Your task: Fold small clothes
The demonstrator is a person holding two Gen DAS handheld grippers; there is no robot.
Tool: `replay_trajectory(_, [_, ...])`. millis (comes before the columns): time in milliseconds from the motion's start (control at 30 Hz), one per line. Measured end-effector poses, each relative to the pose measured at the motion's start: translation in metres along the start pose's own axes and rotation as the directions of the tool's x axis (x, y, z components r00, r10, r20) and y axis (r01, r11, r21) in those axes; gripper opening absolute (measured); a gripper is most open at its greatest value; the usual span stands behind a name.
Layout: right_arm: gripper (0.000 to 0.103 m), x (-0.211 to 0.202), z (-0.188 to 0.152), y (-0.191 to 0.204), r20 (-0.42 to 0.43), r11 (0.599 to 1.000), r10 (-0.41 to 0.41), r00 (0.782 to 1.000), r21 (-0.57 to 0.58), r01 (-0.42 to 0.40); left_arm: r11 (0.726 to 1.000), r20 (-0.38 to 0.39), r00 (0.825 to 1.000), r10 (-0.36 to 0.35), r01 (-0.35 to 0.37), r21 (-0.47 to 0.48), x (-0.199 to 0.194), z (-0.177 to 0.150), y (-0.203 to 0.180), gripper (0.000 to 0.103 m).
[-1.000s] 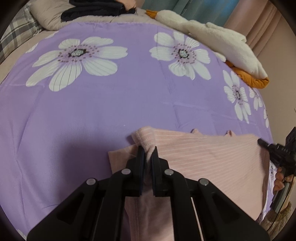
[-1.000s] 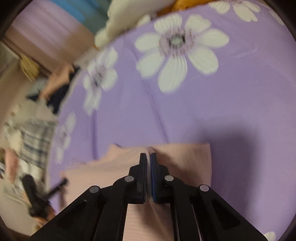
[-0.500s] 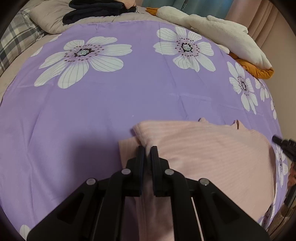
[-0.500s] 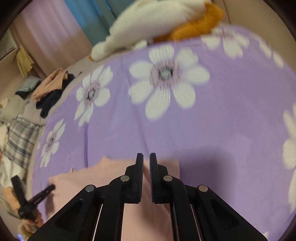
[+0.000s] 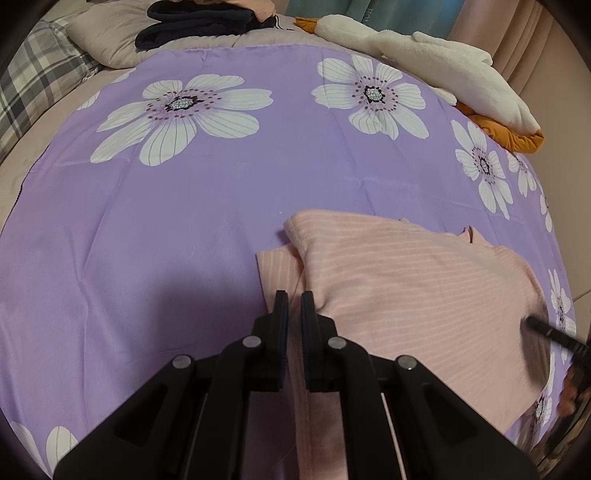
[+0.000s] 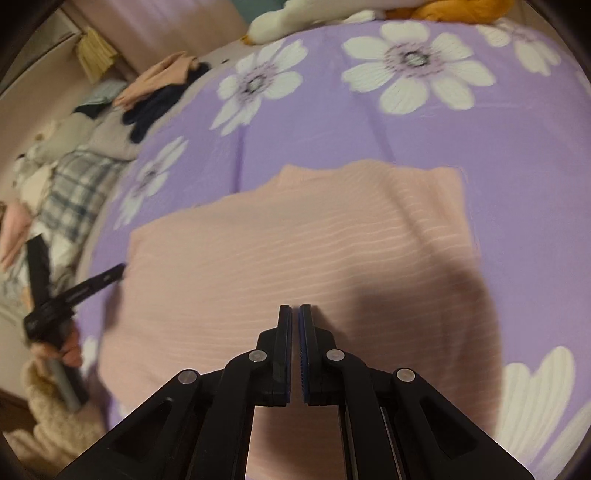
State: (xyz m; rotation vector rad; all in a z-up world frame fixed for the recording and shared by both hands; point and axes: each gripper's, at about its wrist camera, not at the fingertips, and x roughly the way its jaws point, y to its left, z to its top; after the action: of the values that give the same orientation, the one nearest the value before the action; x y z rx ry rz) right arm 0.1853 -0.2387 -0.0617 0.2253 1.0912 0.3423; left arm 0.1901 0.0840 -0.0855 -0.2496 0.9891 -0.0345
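Garment (image 6: 295, 251) lies flat, long axis left-right.

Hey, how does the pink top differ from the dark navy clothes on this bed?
The pink top lies spread on the purple sheet; the navy clothes sit bunched beyond the sheet, at the far end. The pink top is pale and ribbed, the navy clothes dark. Both lie on the bed.

Both grippers angle steeply down over the pink garment (image 5: 406, 288). The left gripper (image 5: 291, 301), at the garment's left edge, is closed on a fold of its fabric. The right gripper (image 6: 294, 314), jaws together and holding nothing, hovers above its middle.
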Motion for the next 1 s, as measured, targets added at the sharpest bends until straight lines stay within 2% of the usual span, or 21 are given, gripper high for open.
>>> replay_trajectory(67, [0.008,-0.015,0.008,-0.013,0.058,0.998,0.013,0.998,0.055,-0.016,1.0,-0.004,1.0,0.001,-0.001,0.002,0.0,-0.003,0.0,0.006])
replay_trajectory(100, [0.013,-0.022,0.01,-0.019,0.08,0.997,0.006,0.997,0.077,-0.013,1.0,-0.005,1.0,-0.003,0.003,-0.001,-0.001,-0.004,0.0,0.006])
replay_trajectory(167, [0.031,-0.038,0.016,-0.034,0.136,0.992,-0.066,0.988,0.115,0.051,1.0,-0.006,1.0,-0.011,0.011,-0.014,-0.003,-0.006,0.002,0.006])
replay_trajectory(200, [0.044,-0.038,0.018,-0.036,0.148,0.99,-0.09,0.985,0.125,0.072,0.999,-0.007,1.0,-0.024,0.024,-0.026,-0.005,-0.008,0.004,0.006])
replay_trajectory(233, [0.049,-0.043,0.019,-0.045,0.157,0.986,-0.114,0.981,0.143,0.091,0.999,-0.005,0.999,-0.038,0.037,-0.037,-0.007,-0.01,0.006,0.006])
replay_trajectory(300, [0.049,-0.043,0.015,-0.059,0.15,0.98,-0.119,0.982,0.178,0.092,0.997,0.003,0.998,-0.056,0.056,-0.06,-0.014,-0.014,0.01,0.007])
replay_trajectory(367, [0.051,-0.039,0.009,-0.068,0.116,0.975,-0.115,0.987,0.204,0.089,0.995,0.007,0.998,-0.064,0.064,-0.078,-0.02,-0.018,0.014,0.021])
replay_trajectory(433, [0.058,-0.035,-0.002,-0.073,0.086,0.972,-0.114,0.99,0.215,0.093,0.992,-0.002,0.998,-0.07,0.07,-0.101,-0.023,-0.025,0.018,0.047])
replay_trajectory(500, [0.061,-0.034,-0.019,-0.078,0.077,0.969,-0.082,0.994,0.239,0.061,0.988,-0.025,0.994,-0.104,0.1,-0.118,-0.023,-0.033,0.02,0.054])
replay_trajectory(600, [0.064,-0.034,-0.043,-0.085,0.076,0.949,0.001,0.997,0.314,-0.025,0.978,-0.087,0.983,-0.16,0.146,-0.151,-0.016,-0.046,0.02,0.054])
replay_trajectory(767, [0.065,-0.044,-0.081,-0.078,0.121,0.938,0.009,0.993,0.342,-0.05,0.973,-0.071,0.98,-0.185,0.173,-0.153,-0.016,-0.053,0.01,0.058])
replay_trajectory(833, [0.066,-0.045,-0.087,-0.075,0.155,0.924,0.03,0.987,0.372,-0.087,0.96,-0.082,0.969,-0.233,0.216,-0.177,-0.01,-0.051,0.007,0.058])
replay_trajectory(900, [0.067,-0.037,-0.082,-0.07,0.169,0.928,0.039,0.985,0.36,-0.098,0.95,-0.083,0.96,-0.266,0.247,-0.19,-0.003,-0.049,0.001,0.057])
replay_trajectory(1000, [0.067,-0.025,-0.071,-0.065,0.204,0.929,0.033,0.978,0.355,-0.105,0.956,-0.065,0.968,-0.244,0.228,-0.183,0.001,-0.046,-0.007,0.052])
